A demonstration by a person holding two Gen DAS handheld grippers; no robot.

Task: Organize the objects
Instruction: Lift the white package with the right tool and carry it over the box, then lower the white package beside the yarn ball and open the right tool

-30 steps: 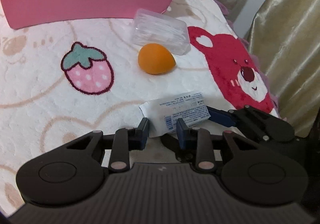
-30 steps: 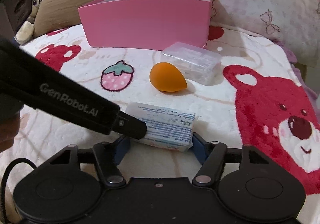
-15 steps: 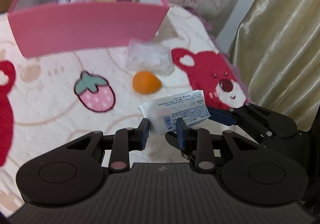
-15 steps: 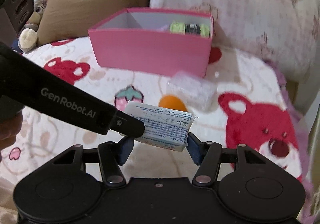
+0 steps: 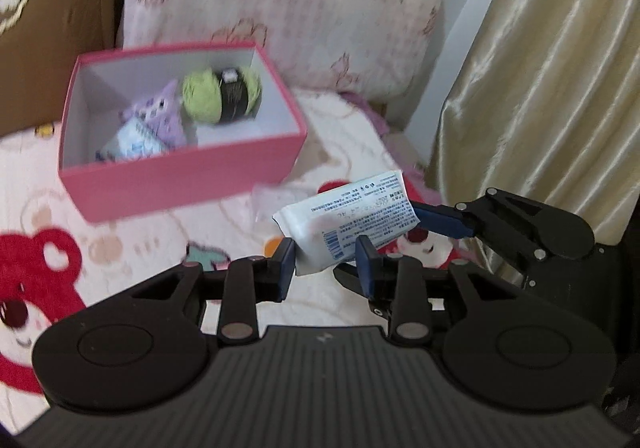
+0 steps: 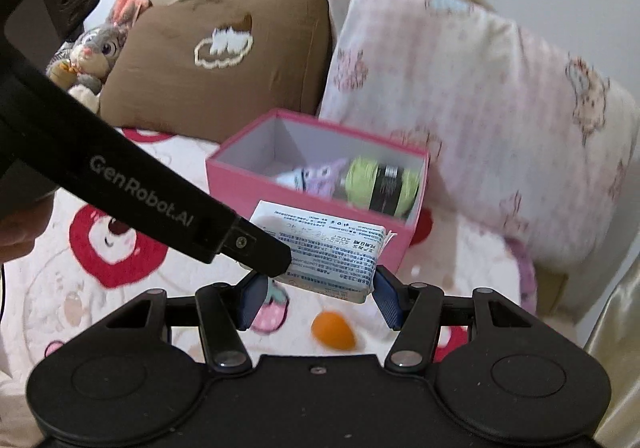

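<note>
A white wipes pack (image 5: pixel 352 219) with blue print hangs in the air, held between both grippers. My left gripper (image 5: pixel 326 266) has the pack's near end between its blue pads, which touch it while the jaws are opening slightly. My right gripper (image 6: pixel 320 296) is shut across the pack (image 6: pixel 332 248) from both sides, and its blue finger (image 5: pixel 440 221) shows at the pack's right end in the left wrist view. Beyond the pack stands an open pink box (image 5: pixel 180 183) holding a green yarn ball (image 5: pixel 220 95) and small packets.
An orange egg-shaped sponge (image 6: pixel 334 330) lies on the bear-print blanket (image 6: pixel 120 240) below. A blurred clear plastic case (image 5: pixel 276 199) sits in front of the box. A brown pillow (image 6: pixel 220 67), a pink pillow (image 6: pixel 460 107) and a plush rabbit (image 6: pixel 92 47) line the headboard. A gold curtain (image 5: pixel 540 87) hangs on the right.
Both grippers have risen with the pack off the blanket. The pink box's inside has come into view, and the sponge and clear case have dropped low in the views.
</note>
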